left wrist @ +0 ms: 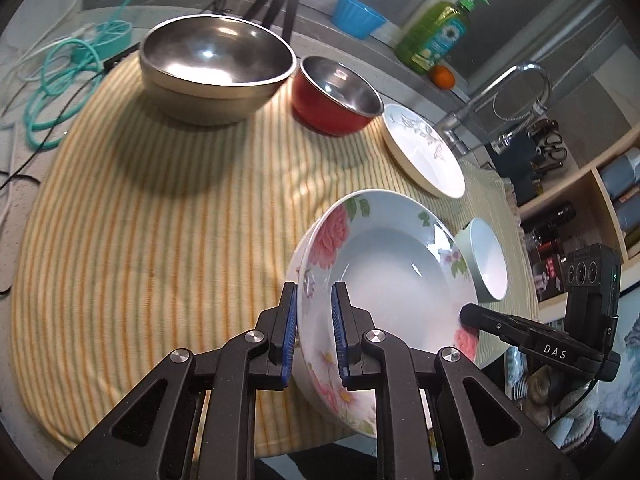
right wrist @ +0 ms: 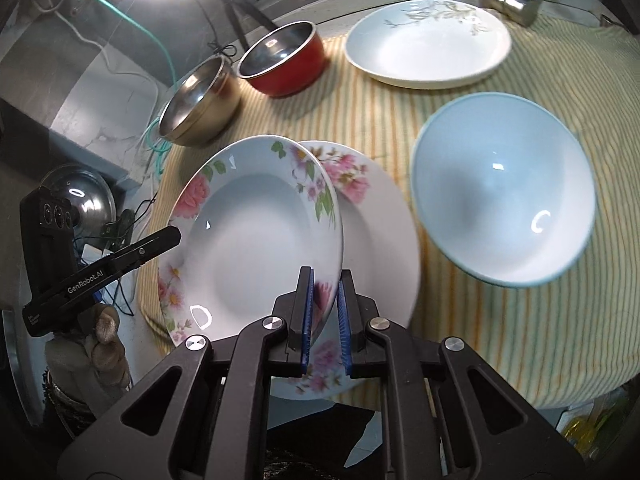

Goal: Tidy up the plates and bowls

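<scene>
Both grippers, left gripper (left wrist: 315,332) and right gripper (right wrist: 325,316), are pinching the upper floral plate (right wrist: 256,236) over the second floral plate (right wrist: 380,216); bowls at twelve o'clock are waiting unstacked.

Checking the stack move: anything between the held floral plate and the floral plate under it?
Nothing visible. The held floral plate, gripped at opposite rims by the left gripper and right gripper, hangs tilted directly over the lower floral plate.

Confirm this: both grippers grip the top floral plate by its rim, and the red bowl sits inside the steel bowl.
Wrong on the bowls. The red bowl stands beside the steel bowl on the cloth, as the left wrist view shows. Both grippers do grip the floral plate by its rim.
</scene>
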Available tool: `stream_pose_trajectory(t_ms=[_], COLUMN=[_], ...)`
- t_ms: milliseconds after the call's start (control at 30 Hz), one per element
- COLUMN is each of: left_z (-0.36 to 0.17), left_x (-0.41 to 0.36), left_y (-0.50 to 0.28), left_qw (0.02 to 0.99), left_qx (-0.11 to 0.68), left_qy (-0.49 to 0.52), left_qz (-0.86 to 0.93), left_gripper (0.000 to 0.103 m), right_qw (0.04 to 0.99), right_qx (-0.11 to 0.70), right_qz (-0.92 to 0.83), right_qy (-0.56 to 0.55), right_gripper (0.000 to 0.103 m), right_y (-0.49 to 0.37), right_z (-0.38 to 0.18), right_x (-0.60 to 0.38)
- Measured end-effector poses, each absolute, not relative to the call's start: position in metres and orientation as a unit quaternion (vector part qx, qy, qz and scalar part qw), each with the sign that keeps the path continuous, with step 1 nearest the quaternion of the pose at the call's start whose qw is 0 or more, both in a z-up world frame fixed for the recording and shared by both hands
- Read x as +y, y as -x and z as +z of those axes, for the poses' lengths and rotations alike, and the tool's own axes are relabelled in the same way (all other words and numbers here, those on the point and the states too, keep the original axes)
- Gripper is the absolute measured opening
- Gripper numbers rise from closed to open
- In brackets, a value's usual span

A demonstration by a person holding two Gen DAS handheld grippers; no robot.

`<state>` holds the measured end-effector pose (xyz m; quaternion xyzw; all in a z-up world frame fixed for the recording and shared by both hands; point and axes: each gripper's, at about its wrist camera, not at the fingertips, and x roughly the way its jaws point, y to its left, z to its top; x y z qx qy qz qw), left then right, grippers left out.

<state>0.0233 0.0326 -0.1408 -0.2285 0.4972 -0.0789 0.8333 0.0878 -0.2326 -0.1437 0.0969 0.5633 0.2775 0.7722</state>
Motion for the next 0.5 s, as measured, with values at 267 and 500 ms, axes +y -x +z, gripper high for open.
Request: stream_pose_trajectory(t_ms=[267, 500], left_z=[-0.149, -0.152], left_x=[0.021, 0.017], left_y=[-0.027, -0.028], left_qw=[0.827, 0.827], left_qx=[0.513, 0.517], left_qy=[0.212, 0.202], left_qz=[-0.089, -0.088], left_gripper=[0.015, 0.015], right_qw=[0.775, 0.777], right_qx=[0.568, 0.570], right_qz=[0.260, 0.251], right_qy=[-0.098, -0.092], right_gripper=[0.012, 0.012], right_y=[-0.085, -0.084], right_z=[-0.152, -0.157], right_x=[-0.244, -0.247])
